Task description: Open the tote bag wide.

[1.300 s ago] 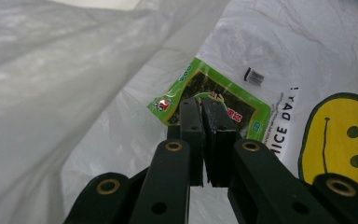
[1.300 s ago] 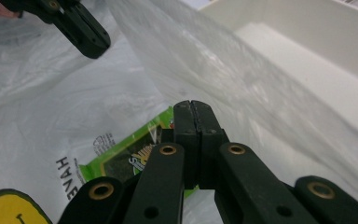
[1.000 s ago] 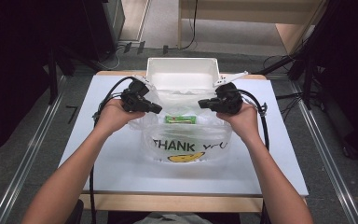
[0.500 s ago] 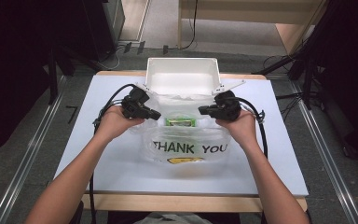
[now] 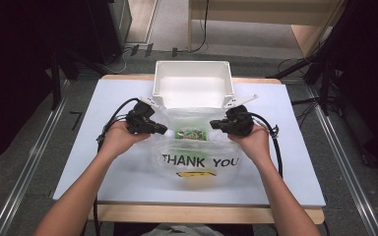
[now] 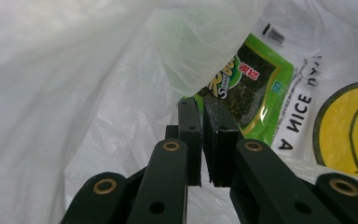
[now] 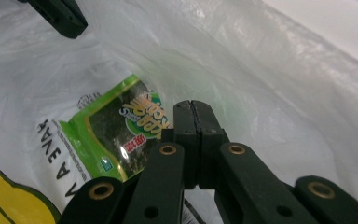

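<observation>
White board (image 5: 78,147) tops a wooden table (image 5: 202,214); grey floor (image 5: 24,167) surrounds it.

On the tabletop (image 5: 78,147), the left tongs (image 5: 163,131) and right tongs (image 5: 213,125) pinch the two sides of a clear bag (image 5: 197,164), a green packet (image 5: 189,133) between them and a white bin (image 5: 193,84) just beyond.

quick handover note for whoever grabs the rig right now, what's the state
Left hand-held gripper: shut on the plastic bag, pinching its left rim.
Right hand-held gripper: shut on the bag's right rim.
Things: the bag lies on the table, mouth toward the white bin; the green seaweed snack packet is inside the bag.
Done: packet bagged.
Left: probably set down or move the bag.
</observation>
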The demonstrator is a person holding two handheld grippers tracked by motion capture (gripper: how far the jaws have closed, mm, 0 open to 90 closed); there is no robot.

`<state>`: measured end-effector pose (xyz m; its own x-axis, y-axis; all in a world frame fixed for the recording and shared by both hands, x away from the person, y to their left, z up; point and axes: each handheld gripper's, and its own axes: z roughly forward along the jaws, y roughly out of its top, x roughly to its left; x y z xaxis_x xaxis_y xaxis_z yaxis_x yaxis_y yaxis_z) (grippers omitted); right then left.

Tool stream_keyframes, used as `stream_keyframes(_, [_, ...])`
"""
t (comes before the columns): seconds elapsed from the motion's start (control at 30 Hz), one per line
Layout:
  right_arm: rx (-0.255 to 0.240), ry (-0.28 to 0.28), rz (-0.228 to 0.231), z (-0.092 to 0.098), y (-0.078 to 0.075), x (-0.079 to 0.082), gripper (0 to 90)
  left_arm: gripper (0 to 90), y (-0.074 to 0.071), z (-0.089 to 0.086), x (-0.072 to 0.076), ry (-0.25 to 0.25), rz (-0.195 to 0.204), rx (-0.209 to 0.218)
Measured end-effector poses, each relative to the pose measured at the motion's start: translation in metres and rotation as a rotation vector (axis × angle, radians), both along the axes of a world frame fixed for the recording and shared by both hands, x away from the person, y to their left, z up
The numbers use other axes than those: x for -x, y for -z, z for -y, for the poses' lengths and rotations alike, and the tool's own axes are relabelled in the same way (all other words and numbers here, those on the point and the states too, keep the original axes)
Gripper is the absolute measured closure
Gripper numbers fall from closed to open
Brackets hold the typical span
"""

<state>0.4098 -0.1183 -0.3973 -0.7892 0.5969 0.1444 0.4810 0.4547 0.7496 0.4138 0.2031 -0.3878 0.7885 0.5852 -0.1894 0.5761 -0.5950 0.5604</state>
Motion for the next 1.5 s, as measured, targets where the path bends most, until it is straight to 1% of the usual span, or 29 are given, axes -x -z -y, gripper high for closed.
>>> stream_keyframes(0.07, [0.009, 0.002, -0.008, 0.0, 0.003, 0.0, 90.0, 87.3, 0.004, 0.0, 0.001, -0.004, 0.005, -0.006])
stream_keyframes(0.1, [0.01, 0.004, 0.001, 0.001, 0.006, 0.001, 90.0, 87.3, 0.005, -0.001, 0.001, 0.001, 0.007, -0.008])
stream_keyframes(0.13, [0.01, 0.004, 0.001, 0.001, 0.006, 0.001, 90.0, 87.3, 0.007, -0.002, 0.002, 0.001, 0.007, -0.006])
stream_keyframes(0.23, [0.015, 0.012, -0.008, 0.002, 0.011, 0.002, 90.0, 87.5, 0.013, -0.006, 0.002, -0.017, -0.006, 0.002])
stream_keyframes(0.27, [0.017, 0.012, -0.011, 0.003, 0.015, 0.002, 90.0, 87.5, 0.015, -0.007, 0.002, -0.019, -0.008, 0.002])
stream_keyframes(0.3, [0.027, 0.017, -0.023, 0.004, 0.019, 0.003, 90.0, 87.5, 0.018, -0.008, 0.003, -0.021, -0.011, 0.004])
stream_keyframes(0.37, [0.032, 0.021, -0.024, 0.004, 0.021, 0.003, 90.0, 87.5, 0.022, -0.008, 0.004, -0.032, -0.012, 0.011])
stream_keyframes(0.4, [0.034, 0.023, -0.03, 0.004, 0.022, 0.004, 90.0, 87.5, 0.024, -0.009, 0.005, -0.031, -0.009, 0.007])
stream_keyframes(0.47, [0.034, 0.026, -0.025, 0.005, 0.026, 0.004, 90.0, 87.5, 0.027, -0.01, 0.007, -0.04, -0.012, 0.015])
stream_keyframes(0.53, [0.045, 0.029, -0.031, 0.005, 0.03, 0.005, 90.0, 87.4, 0.029, -0.011, 0.008, -0.048, -0.012, 0.029])
stream_keyframes(0.63, [0.066, 0.032, -0.041, 0.003, 0.035, 0.006, 90.0, 87.3, 0.034, -0.013, 0.008, -0.057, -0.019, 0.02])
stream_keyframes(0.67, [0.067, 0.029, -0.041, 0.002, 0.036, 0.006, 90.0, 87.3, 0.036, -0.013, 0.008, -0.058, -0.025, 0.019])
stream_keyframes(0.77, [0.07, 0.036, -0.046, 0.0, 0.041, 0.007, 90.0, 87.2, 0.039, -0.011, 0.008, -0.06, -0.037, 0.037])
stream_keyframes(0.8, [0.071, 0.032, -0.038, 0.0, 0.042, 0.007, 90.0, 87.2, 0.039, -0.011, 0.009, -0.057, -0.036, 0.036])
stream_keyframes(0.87, [0.071, 0.038, -0.045, 0.0, 0.044, 0.007, 90.0, 87.0, 0.038, -0.008, 0.01, -0.048, -0.034, 0.042])
stream_keyframes(0.93, [0.079, 0.038, -0.049, -0.001, 0.045, 0.009, 90.0, 86.8, 0.04, -0.005, 0.011, -0.042, -0.034, 0.03])
stream_keyframes(0.97, [0.082, 0.038, -0.046, -0.001, 0.045, 0.01, 90.0, 86.7, 0.042, -0.004, 0.012, -0.04, -0.031, 0.016])
stream_keyframes(1.0, [0.082, 0.032, -0.04, -0.001, 0.046, 0.011, 90.0, 86.7, 0.043, -0.003, 0.013, -0.043, -0.028, 0.011])
stream_keyframes(1.03, [0.083, 0.034, -0.048, -0.001, 0.045, 0.013, 90.0, 86.7, 0.044, -0.004, 0.013, -0.042, -0.028, 0.006])
stream_keyframes(1.17, [0.078, 0.017, -0.036, 0.0, 0.043, 0.021, 90.0, 86.6, 0.049, -0.005, 0.013, -0.051, -0.032, 0.0])
stream_keyframes(1.2, [0.086, 0.014, -0.035, 0.0, 0.044, 0.022, 90.0, 86.5, 0.05, -0.005, 0.013, -0.054, -0.033, -0.001])
stream_keyframes(1.27, [0.122, 0.013, -0.048, 0.0, 0.047, 0.021, 90.0, 86.6, 0.052, -0.004, 0.012, -0.065, -0.02, -0.025])
stream_keyframes(1.33, [0.139, 0.024, -0.063, 0.0, 0.052, 0.018, 90.0, 86.7, 0.054, -0.005, 0.01, -0.072, -0.015, -0.042])
stream_keyframes(1.4, [0.161, 0.04, -0.062, 0.002, 0.057, 0.015, 90.0, 86.9, 0.056, -0.006, 0.008, -0.088, -0.013, -0.043])
stream_keyframes(1.43, [0.177, 0.062, -0.055, 0.004, 0.059, 0.012, 90.0, 87.2, 0.057, -0.008, 0.007, -0.096, -0.009, -0.048])
stream_keyframes(1.5, [0.178, 0.068, -0.048, 0.005, 0.06, 0.01, 90.0, 87.2, 0.059, -0.01, 0.005, -0.112, -0.003, -0.057])
